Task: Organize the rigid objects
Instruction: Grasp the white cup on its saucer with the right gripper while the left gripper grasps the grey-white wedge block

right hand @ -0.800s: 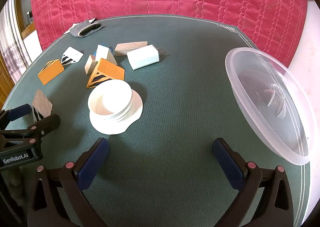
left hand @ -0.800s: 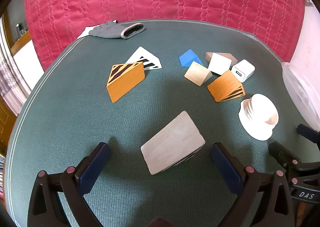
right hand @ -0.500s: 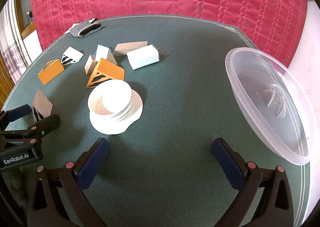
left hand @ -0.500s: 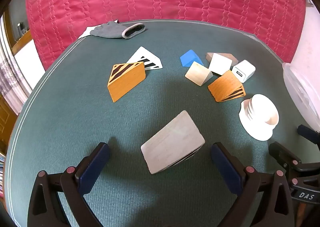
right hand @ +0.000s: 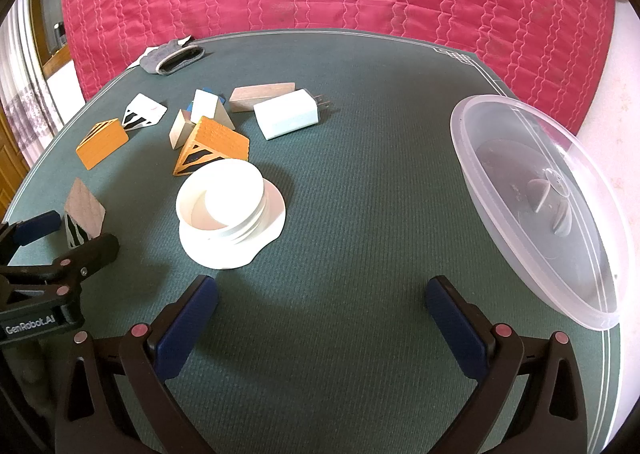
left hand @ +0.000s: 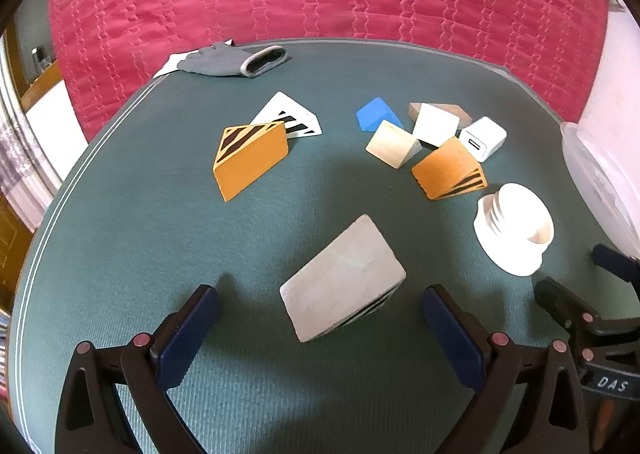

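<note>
Hovering over the green bench [left hand: 120,238] with the left gripper [left hand: 320,318], fingers spread wide apart and framing the grey wedge block [left hand: 342,278], touching nothing. Lying just in front of those fingers, tilted face up, striped end toward the right finger [left hand: 448,334]; sitting well apart from the white lid [left hand: 516,230] off to its right. Judging the grey wedge block as rigid, light, probably wood, with smooth sloped faces likely slipping under a pinch; taking hold across the two flat striped ends looking safer than squeezing the sloping face. Idling beside the white lid [right hand: 228,209] with the right gripper [right hand: 320,310], fingers likewise apart and holding nothing, the clear plastic container [right hand: 540,205] waiting beyond it at the bench edge.
</note>
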A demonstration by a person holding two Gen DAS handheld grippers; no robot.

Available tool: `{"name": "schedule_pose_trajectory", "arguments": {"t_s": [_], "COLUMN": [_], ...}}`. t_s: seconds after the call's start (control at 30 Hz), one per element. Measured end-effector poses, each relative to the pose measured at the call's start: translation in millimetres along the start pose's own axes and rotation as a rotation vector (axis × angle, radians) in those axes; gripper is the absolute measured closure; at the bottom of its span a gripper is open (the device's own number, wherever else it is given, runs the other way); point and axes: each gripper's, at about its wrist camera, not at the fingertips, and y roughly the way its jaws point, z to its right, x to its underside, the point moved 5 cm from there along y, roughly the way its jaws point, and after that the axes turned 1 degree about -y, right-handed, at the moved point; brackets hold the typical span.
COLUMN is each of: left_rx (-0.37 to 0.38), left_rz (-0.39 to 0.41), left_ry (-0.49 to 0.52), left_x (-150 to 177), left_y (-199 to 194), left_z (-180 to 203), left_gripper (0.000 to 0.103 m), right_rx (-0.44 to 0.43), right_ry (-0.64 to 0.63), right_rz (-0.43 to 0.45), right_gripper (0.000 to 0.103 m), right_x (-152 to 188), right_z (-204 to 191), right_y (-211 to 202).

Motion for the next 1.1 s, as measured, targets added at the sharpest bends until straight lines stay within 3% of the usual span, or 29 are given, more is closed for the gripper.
{"name": "schedule_pose_trajectory", "arguments": {"t_s": [0.43,0.73,0.9,1.1], "left_rx": [0.013,0.048,0.074,0.085], "left_rz": [0.003,0.032,0.045,0.069], "left_ry": [-0.022,-0.027,-0.014,-0.009], "left_x": [-2,-5,-5,-5], "left_y": [-1,-5,-8,-13], "left_z": [-12,-12,-8,-8], "left_gripper": [0.005,0.029,0.051,0.058], "right_rx": [-0.093,-0.186,-0.199,-0.182], "right_ry": [0.06,0.06,0.038,-0.029], "right_rz": [0.038,0.06,0.075,0.103], "right_gripper": [0.0,0.001,0.006,0.015], "right_x": [0,-3,-14,-30], "right_z": [7,-3,-12,-29], "right_y": [-6,-12,-16,-15]}}
